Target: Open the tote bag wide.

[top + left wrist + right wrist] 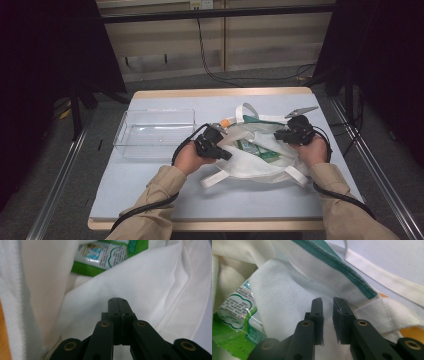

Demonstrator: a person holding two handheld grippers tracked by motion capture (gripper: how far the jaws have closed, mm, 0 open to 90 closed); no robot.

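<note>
A white cloth bag [260, 167] lies on the table with its mouth open, and a green and white packet [252, 149] sits inside it. My left gripper [226, 151] is at the bag's left rim, its jaws pressed together on the white cloth [140, 280]. In the left gripper view [116, 300] the packet [105, 255] lies just beyond. My right gripper [277, 135] is at the right rim. Its jaws [327, 301] stand a little apart over the white cloth [287, 295], gripping nothing. The packet [234, 322] is to their left.
A clear plastic box [122, 131] stands at the table's back left. Something small and orange [225, 121] lies behind the bag. White straps [297, 175] trail from the bag toward the front. A teal hem [337, 262] runs along a cloth beyond the right jaws.
</note>
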